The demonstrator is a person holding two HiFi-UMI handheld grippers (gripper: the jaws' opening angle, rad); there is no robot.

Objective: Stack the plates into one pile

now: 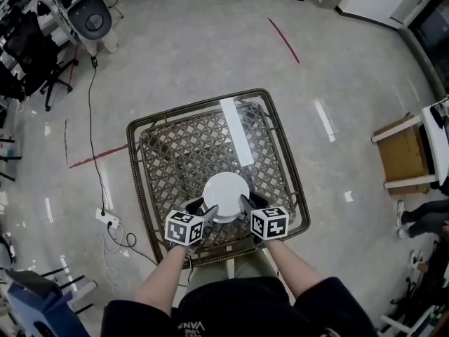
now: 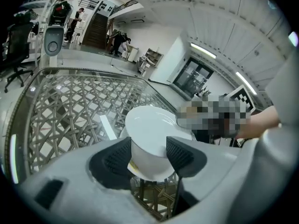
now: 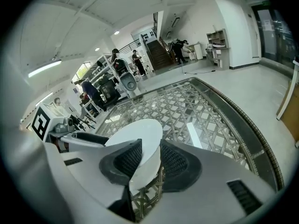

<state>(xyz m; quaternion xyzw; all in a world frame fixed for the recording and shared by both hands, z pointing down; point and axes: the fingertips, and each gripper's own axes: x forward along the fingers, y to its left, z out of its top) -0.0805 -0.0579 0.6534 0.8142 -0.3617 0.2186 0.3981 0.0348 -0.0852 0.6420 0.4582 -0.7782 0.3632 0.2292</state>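
One white plate pile (image 1: 226, 196) lower centre, plates inside not countable. Two grippers: left gripper (image 1: 202, 209), right gripper (image 1: 251, 206). One wicker bench (image 1: 175, 153). One power strip (image 1: 106, 218) lower left.

Near rims of the white plates (image 1: 226, 195) behind left claw (image 1: 202, 208) and right claw (image 1: 251, 202); their number unclear.
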